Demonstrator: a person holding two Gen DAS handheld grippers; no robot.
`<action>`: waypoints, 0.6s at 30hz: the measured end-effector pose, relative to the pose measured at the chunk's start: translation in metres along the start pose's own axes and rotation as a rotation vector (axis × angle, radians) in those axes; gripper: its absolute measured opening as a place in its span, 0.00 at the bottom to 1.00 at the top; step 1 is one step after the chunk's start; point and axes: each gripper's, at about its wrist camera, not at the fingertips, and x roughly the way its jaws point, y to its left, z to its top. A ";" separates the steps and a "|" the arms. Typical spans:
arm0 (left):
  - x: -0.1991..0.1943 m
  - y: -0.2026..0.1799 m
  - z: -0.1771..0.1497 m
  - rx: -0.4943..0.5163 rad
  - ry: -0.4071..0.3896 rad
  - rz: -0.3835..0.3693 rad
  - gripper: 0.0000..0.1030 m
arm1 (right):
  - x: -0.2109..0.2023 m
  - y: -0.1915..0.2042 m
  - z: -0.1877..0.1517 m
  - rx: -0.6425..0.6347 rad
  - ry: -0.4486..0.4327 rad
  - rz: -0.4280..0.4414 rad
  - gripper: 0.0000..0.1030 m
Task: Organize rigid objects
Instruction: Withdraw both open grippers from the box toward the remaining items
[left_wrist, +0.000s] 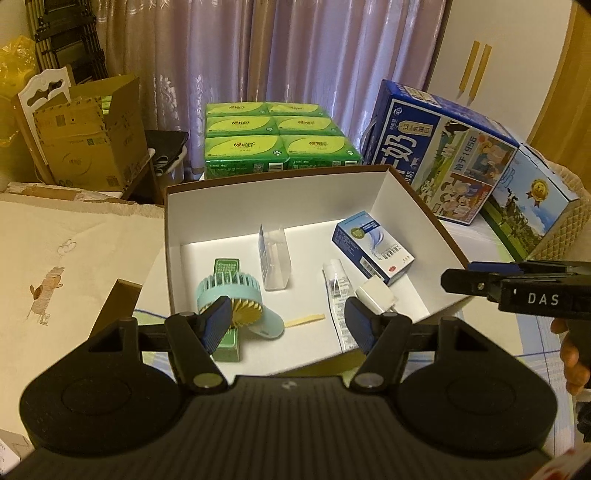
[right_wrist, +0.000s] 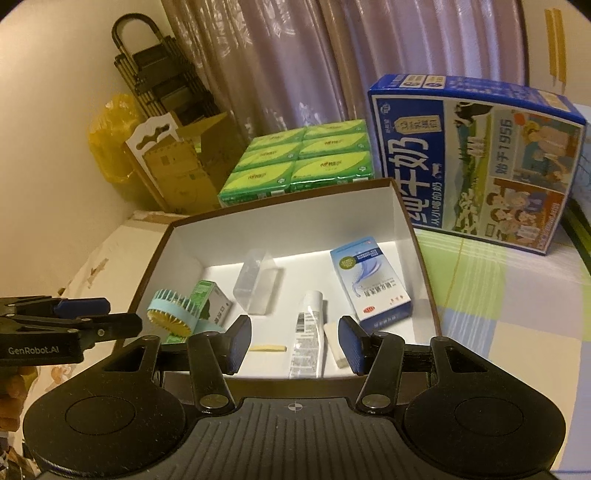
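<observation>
My left hand-held gripper (left_wrist: 286, 323) hangs released and empty over the white box (left_wrist: 280, 199) on the bed. Inside, left to right: the mint fan (left_wrist: 236, 299) on a green carton (left_wrist: 226, 269), a clear case (left_wrist: 275, 258), a white tube (left_wrist: 338, 291), a charger (left_wrist: 375, 295), the blue medicine box (left_wrist: 371, 247). My right hand-held gripper (right_wrist: 293, 341) is also empty, jaws parted. I'd lift both straight out, clear of the walls.

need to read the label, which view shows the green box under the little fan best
The right wrist view. There the small green cardboard box shows its green top and white end face beside the pale blue handheld fan. In the left wrist view the fan and the left gripper cover most of the box.
</observation>
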 end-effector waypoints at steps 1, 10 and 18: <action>-0.005 0.000 -0.004 0.000 -0.003 -0.001 0.62 | -0.005 0.000 -0.004 0.002 -0.005 -0.001 0.48; -0.033 -0.006 -0.039 -0.006 0.007 -0.010 0.62 | -0.041 -0.006 -0.044 0.015 -0.020 -0.034 0.48; -0.033 -0.022 -0.083 -0.004 0.073 -0.052 0.61 | -0.058 -0.019 -0.091 0.059 0.037 -0.063 0.48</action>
